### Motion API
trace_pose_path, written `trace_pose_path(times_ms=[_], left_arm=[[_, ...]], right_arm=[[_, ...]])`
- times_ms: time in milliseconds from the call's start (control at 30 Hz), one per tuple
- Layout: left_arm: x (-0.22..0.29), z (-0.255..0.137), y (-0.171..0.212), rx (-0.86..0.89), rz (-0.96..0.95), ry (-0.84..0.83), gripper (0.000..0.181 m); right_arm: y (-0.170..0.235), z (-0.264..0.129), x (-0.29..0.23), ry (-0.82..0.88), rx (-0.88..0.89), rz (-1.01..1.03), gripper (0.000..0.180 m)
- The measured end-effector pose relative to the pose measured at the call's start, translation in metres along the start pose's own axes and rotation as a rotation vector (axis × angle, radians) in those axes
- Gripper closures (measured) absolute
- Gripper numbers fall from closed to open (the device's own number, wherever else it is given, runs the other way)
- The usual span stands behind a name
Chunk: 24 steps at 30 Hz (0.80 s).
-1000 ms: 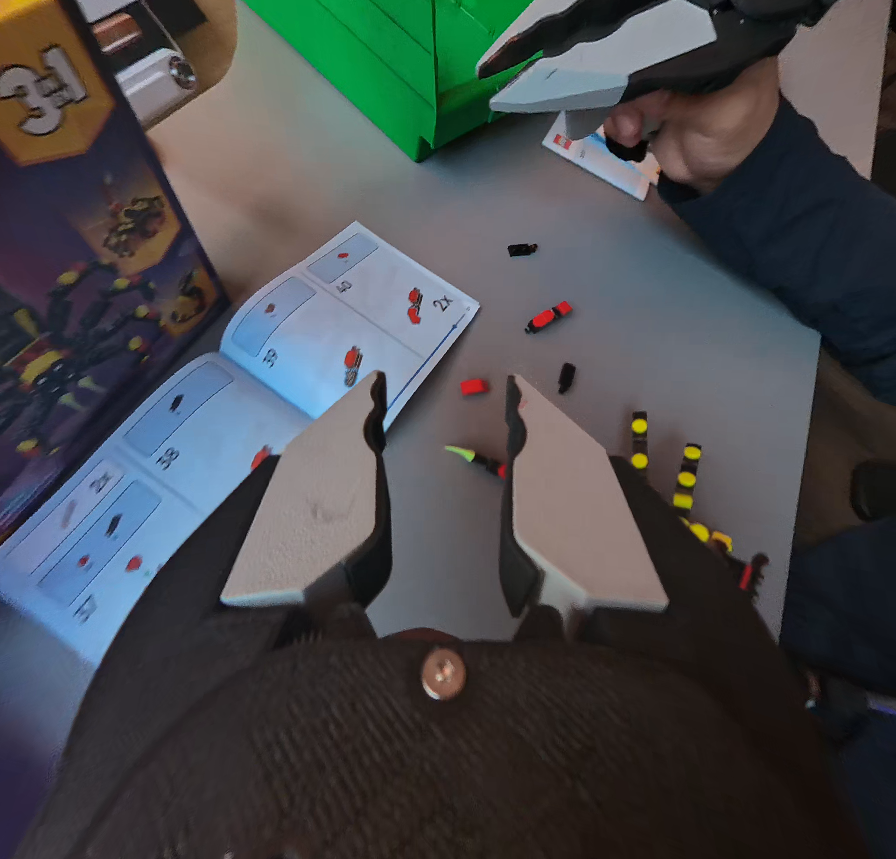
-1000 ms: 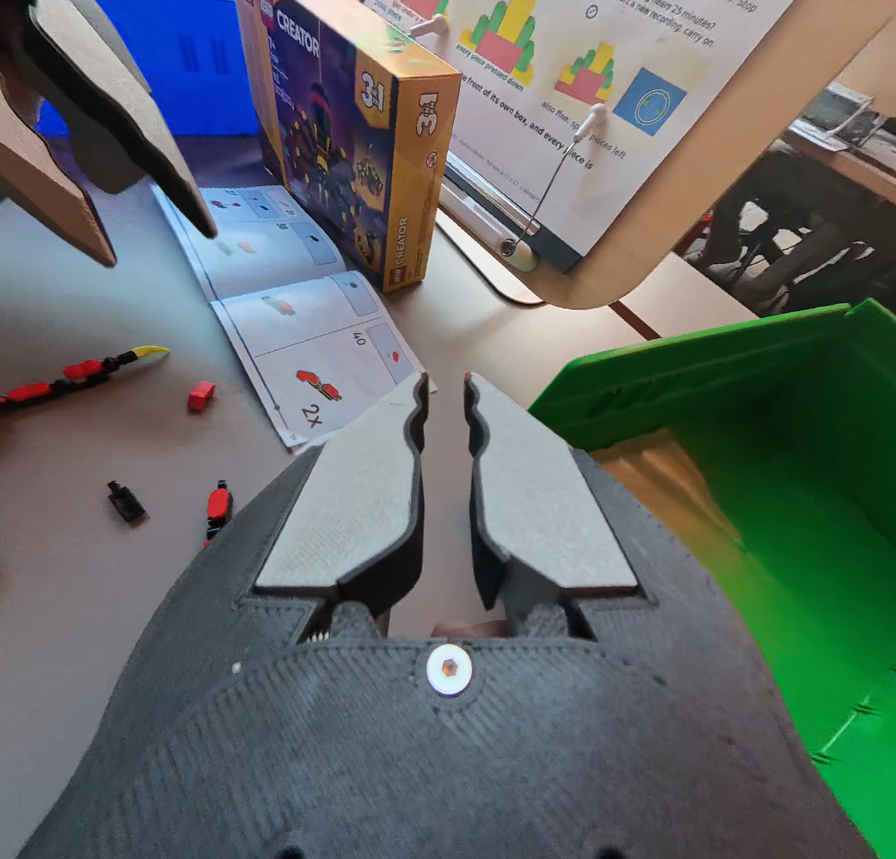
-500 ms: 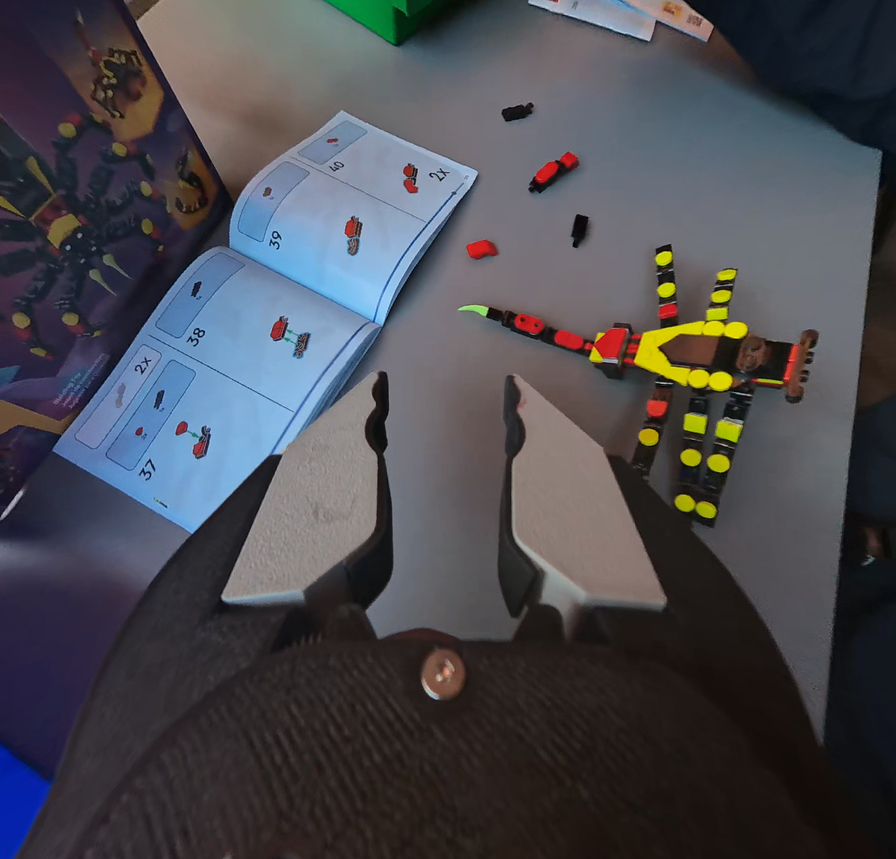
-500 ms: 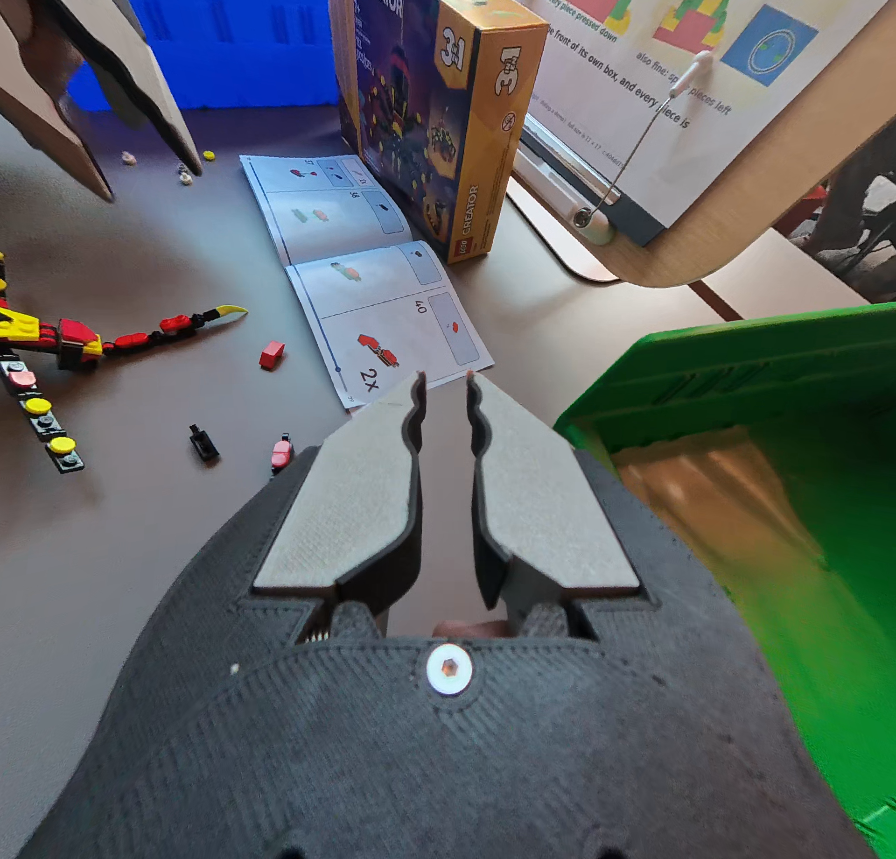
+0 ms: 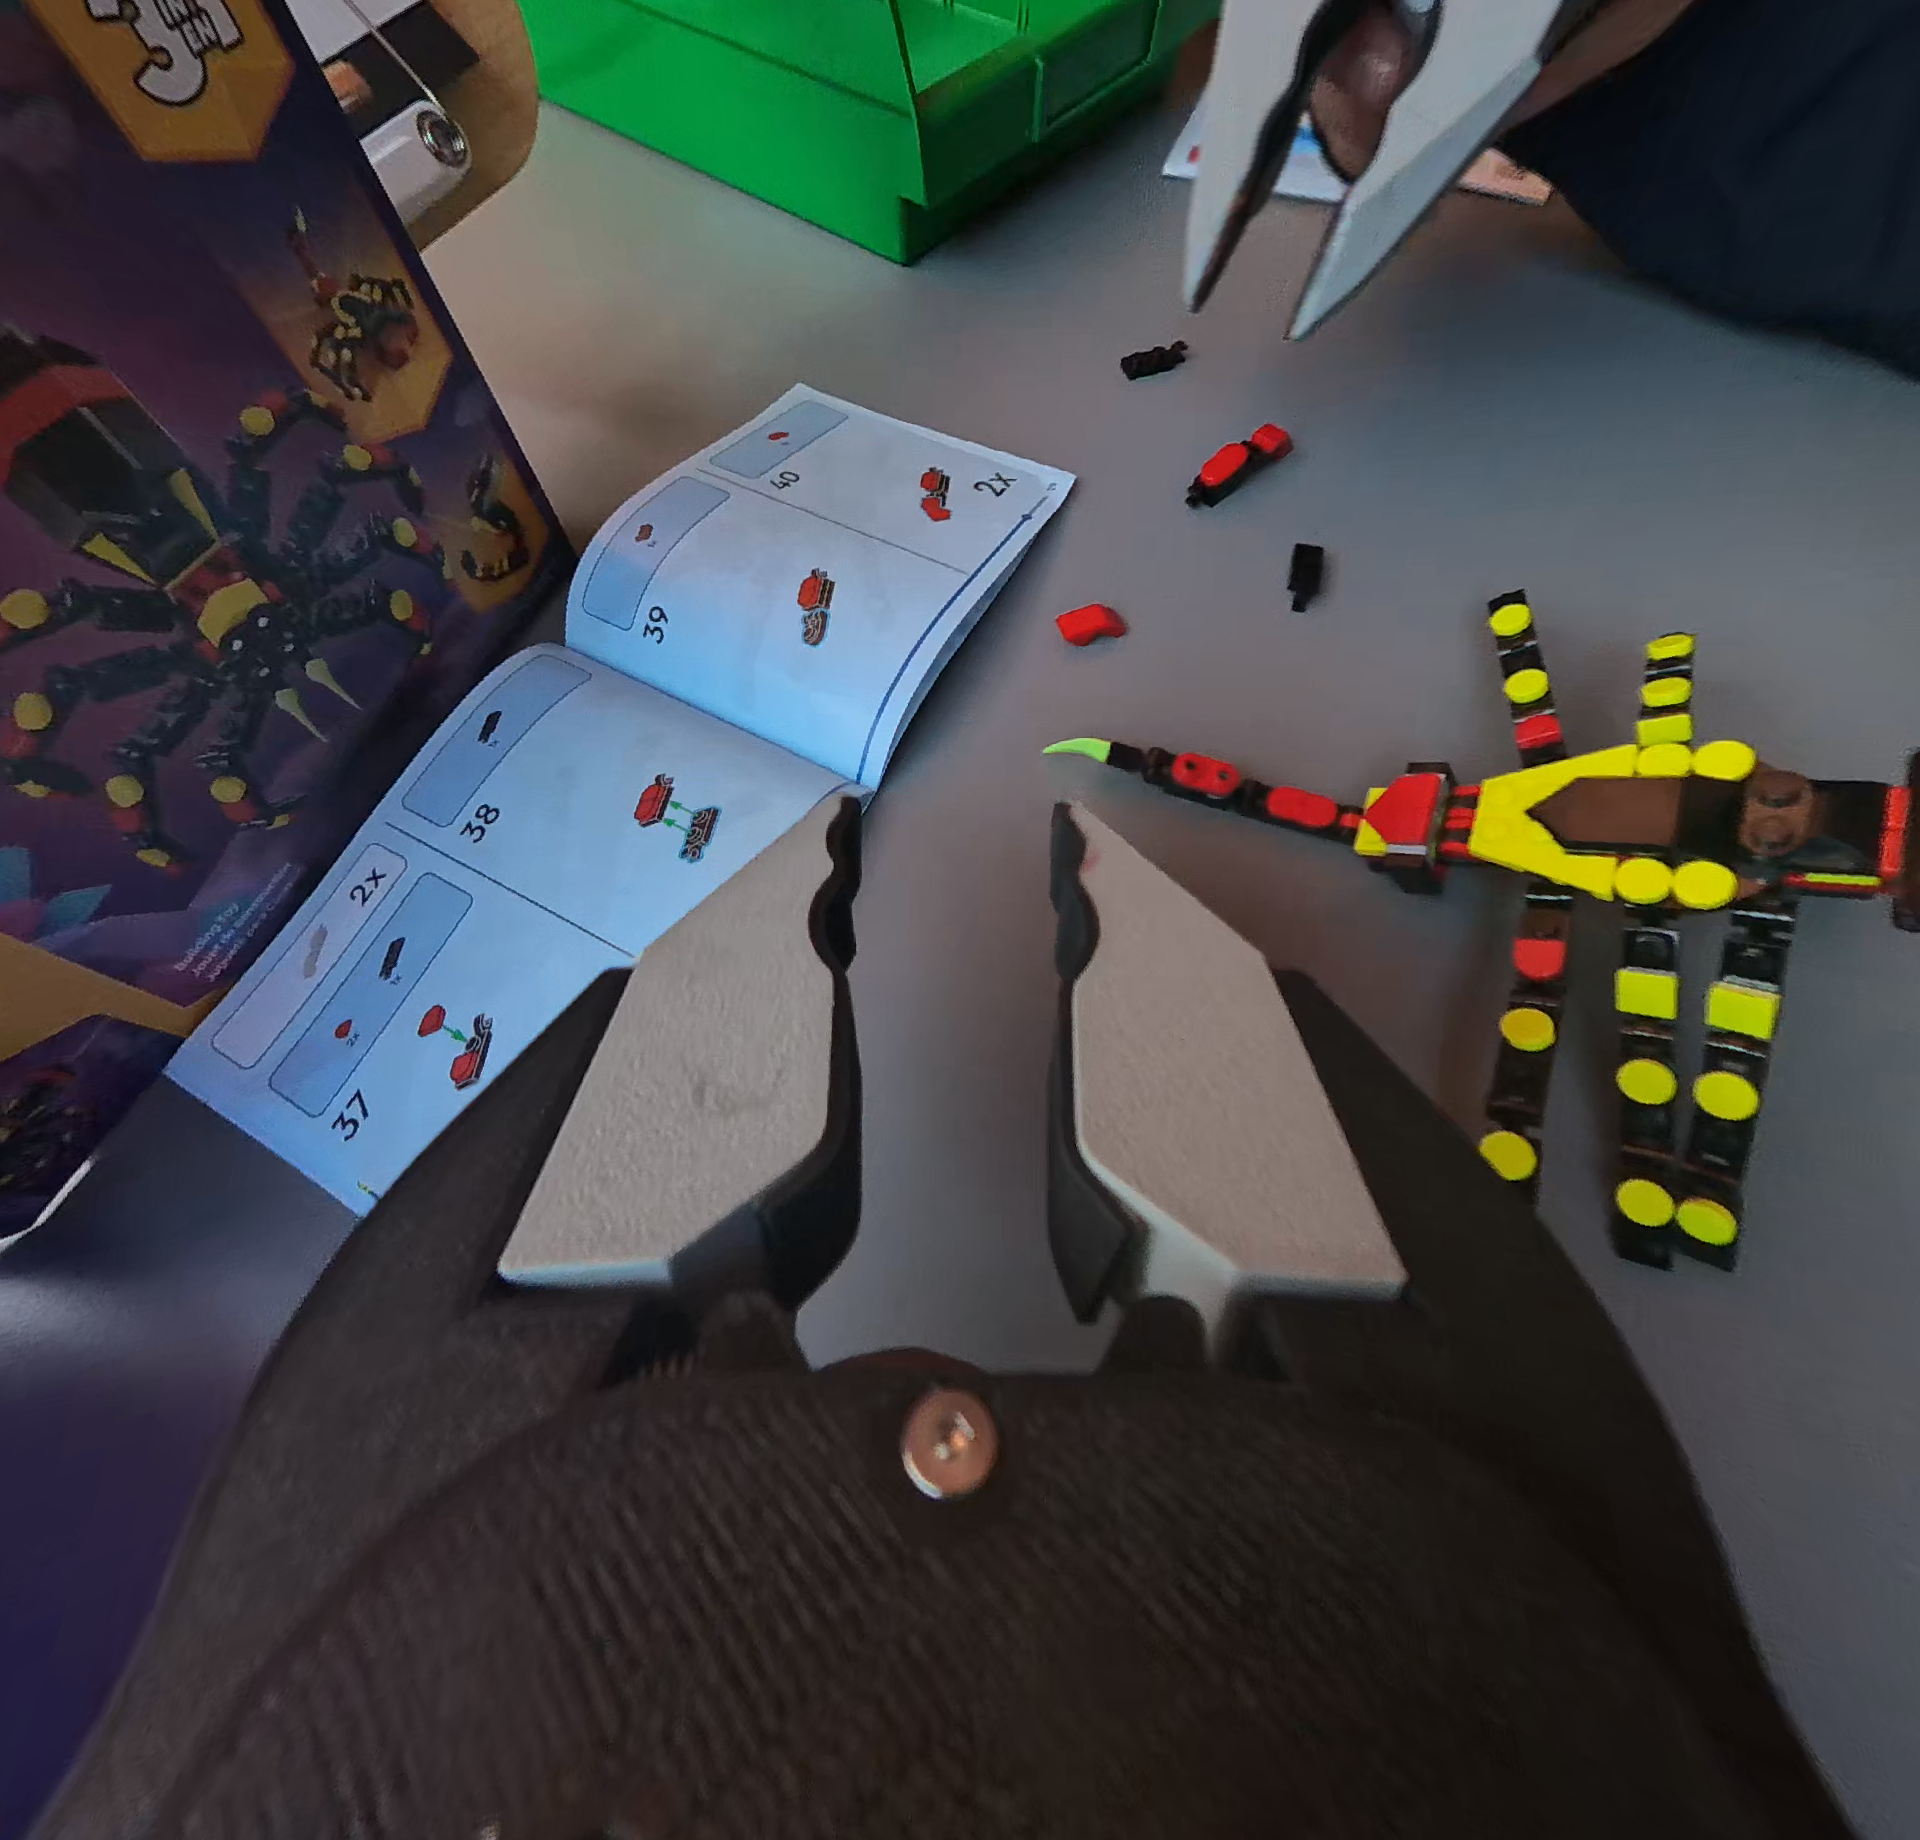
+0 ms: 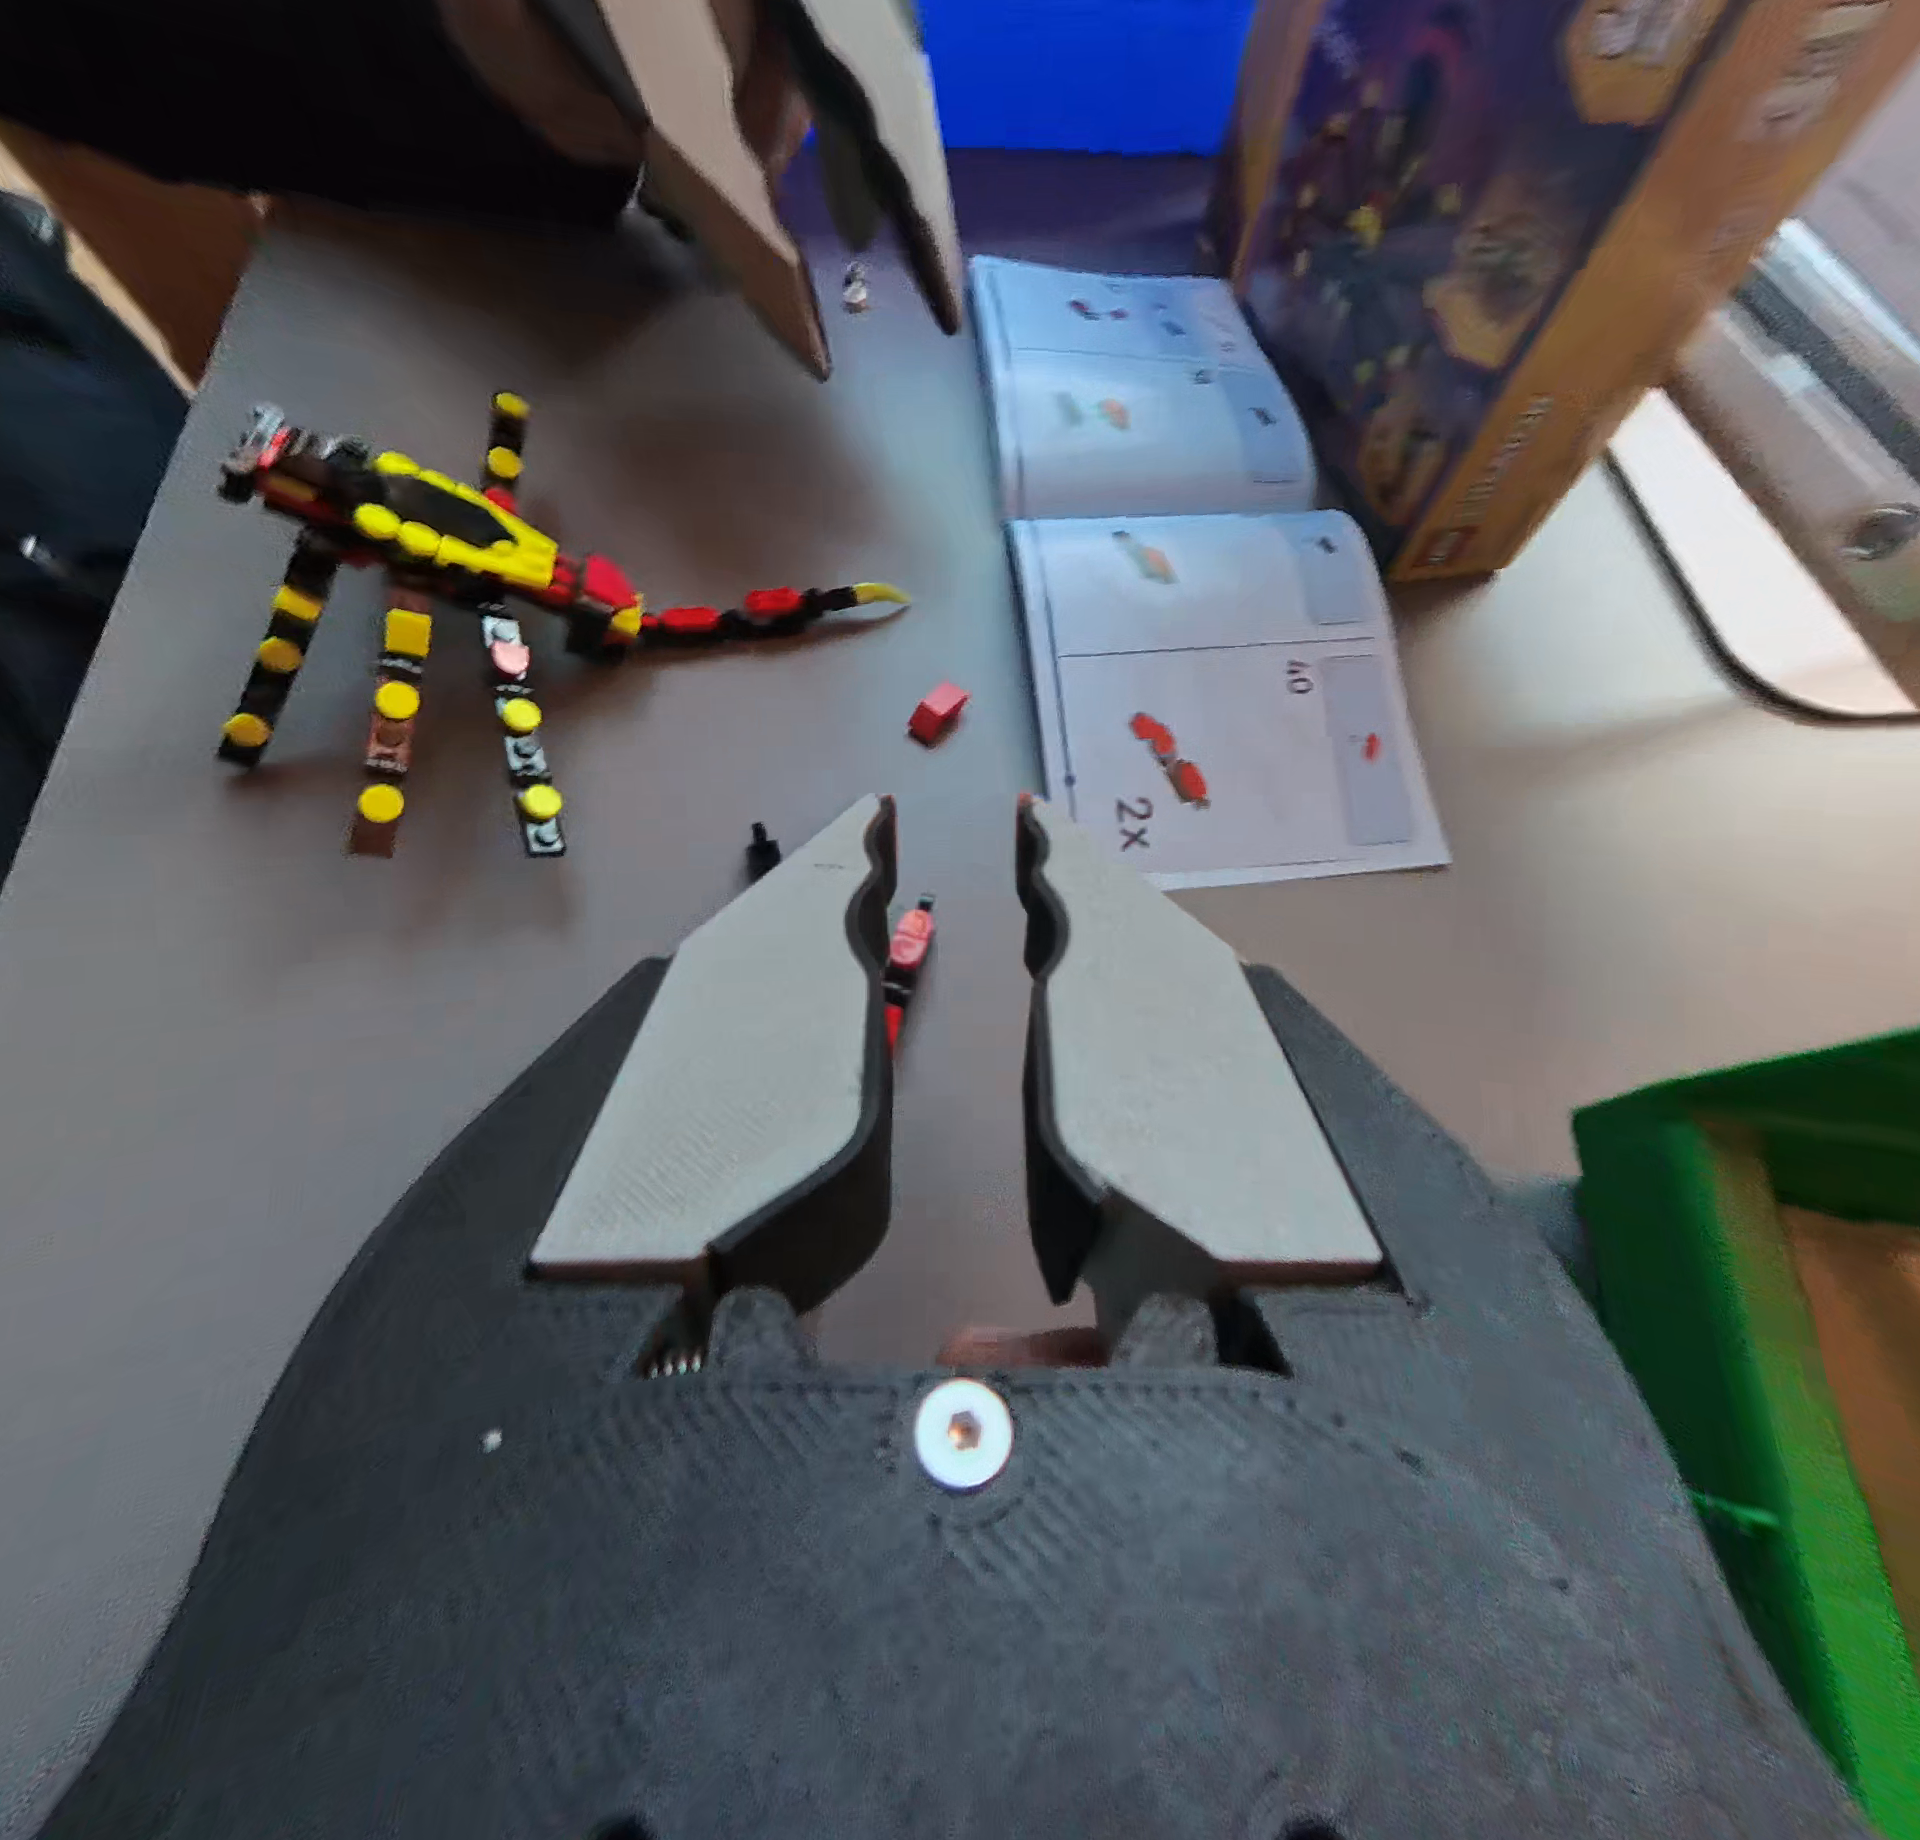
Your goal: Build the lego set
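Observation:
A partly built yellow, black and red Lego model with a tail ending in a pale claw lies flat on the grey table; it also shows in the right wrist view. My left gripper is open and empty, hovering left of the tail tip. My right gripper is open and empty above a small red-and-black assembly, which shows between its fingers on the table. Nearby lie a loose red brick and a small black piece. The right gripper also shows from the left wrist view, above another black piece.
An open instruction booklet lies left of the loose pieces, next to the upright set box. A green bin stands at the back, and a blue bin beyond the left gripper. A person's dark sleeve is at the table edge. There is about 15 centimetres between the tips of the two grippers. The small black piece lies some 7 centimetres from my right tips, 12 centimetres from my left tips. Seen from the left wrist view as well. The loose red brick is about 8 centimetres from my right fingertips. It turns up in the left wrist view as well.
My right gripper has swung away from the green bin and come down over the loose pieces, its jaws a little wider. My left gripper pulled back from the tail; the whole model now shows.

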State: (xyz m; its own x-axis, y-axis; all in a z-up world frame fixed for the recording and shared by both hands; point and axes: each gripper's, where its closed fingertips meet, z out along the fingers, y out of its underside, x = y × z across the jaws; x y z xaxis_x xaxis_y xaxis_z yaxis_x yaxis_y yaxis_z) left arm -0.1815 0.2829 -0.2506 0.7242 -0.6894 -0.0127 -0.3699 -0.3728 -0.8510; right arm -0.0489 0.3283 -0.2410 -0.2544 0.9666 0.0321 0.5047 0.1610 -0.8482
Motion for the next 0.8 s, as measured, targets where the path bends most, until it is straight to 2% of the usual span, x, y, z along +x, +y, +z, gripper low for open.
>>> trace_pose_path(times_ms=[100, 233, 667, 800], left_arm=[[0.002, 0.005, 0.007, -0.039, 0.013, -0.005, 0.146], [0.004, 0.013, 0.016, -0.087, 0.062, -0.028, 0.147], [0.0, 0.015, 0.017, -0.082, 0.066, -0.063, 0.15], [-0.001, 0.013, 0.018, -0.083, 0.076, -0.077, 0.15]], right_arm=[[0.004, 0.005, -0.023, -0.105, -0.048, -0.035, 0.163], [0.018, 0.016, -0.042, -0.154, -0.161, -0.097, 0.165], [0.034, 0.033, -0.047, -0.121, -0.294, -0.165, 0.165], [0.039, 0.037, -0.045, -0.095, -0.33, -0.193, 0.175]])
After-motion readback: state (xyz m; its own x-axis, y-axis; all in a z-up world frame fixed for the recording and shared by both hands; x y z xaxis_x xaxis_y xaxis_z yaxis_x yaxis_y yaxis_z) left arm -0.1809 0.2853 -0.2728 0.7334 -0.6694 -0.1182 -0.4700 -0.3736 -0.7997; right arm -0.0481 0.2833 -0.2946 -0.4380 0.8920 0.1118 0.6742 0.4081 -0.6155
